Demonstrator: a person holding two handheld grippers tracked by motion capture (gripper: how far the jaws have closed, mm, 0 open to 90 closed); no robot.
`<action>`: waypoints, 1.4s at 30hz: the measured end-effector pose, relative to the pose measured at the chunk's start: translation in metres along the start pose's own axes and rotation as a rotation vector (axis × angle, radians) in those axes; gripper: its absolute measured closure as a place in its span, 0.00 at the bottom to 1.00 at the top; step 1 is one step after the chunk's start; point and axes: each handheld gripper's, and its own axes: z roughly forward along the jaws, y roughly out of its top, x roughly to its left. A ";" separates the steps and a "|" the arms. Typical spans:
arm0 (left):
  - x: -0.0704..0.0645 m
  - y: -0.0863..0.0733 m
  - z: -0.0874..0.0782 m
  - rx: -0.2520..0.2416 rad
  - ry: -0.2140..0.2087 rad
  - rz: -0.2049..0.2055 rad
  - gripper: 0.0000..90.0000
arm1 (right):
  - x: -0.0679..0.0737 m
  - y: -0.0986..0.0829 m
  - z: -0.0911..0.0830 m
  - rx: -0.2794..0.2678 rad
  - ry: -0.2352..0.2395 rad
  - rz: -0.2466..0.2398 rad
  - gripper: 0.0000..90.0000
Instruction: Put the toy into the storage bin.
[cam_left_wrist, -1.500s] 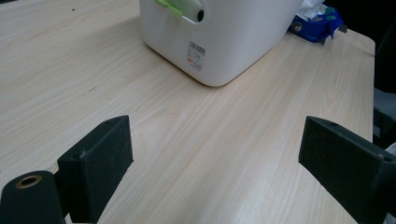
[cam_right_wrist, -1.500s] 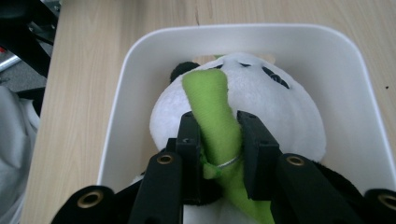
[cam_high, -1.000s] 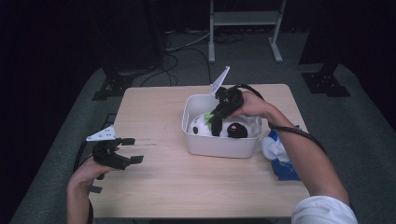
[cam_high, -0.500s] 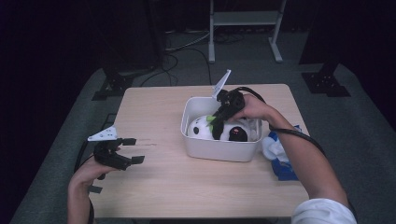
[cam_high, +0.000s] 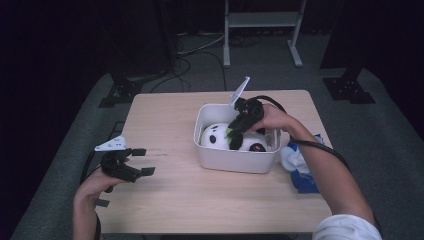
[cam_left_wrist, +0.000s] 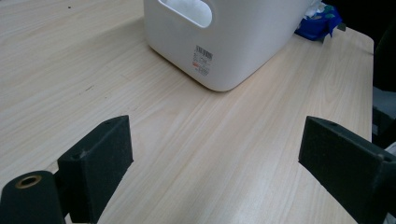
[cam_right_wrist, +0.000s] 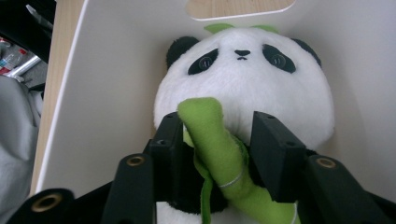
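- One plush panda (cam_right_wrist: 243, 88), white with black ears and eye patches, lies inside white bin (cam_high: 235, 159) on worktop (cam_high: 170, 125).
- Right tool (cam_right_wrist: 219, 140) grips its green stalk (cam_right_wrist: 212, 135).
- Left tool (cam_high: 134, 161) wide, holding nothing, well apart.

A blue-and-white cloth (cam_high: 299, 166) lies on the wooden table (cam_high: 165, 125), right edge.
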 end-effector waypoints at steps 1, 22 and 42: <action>0.000 0.000 0.000 0.002 0.000 0.002 0.10 | 0.001 -0.001 -0.001 -0.001 0.004 0.007 0.56; -0.002 0.000 0.004 0.014 -0.009 0.004 0.09 | 0.007 -0.013 -0.016 -0.054 -0.027 0.042 0.49; -0.006 0.001 0.008 0.030 -0.010 0.017 0.09 | 0.028 -0.035 -0.062 -0.121 -0.111 0.091 0.42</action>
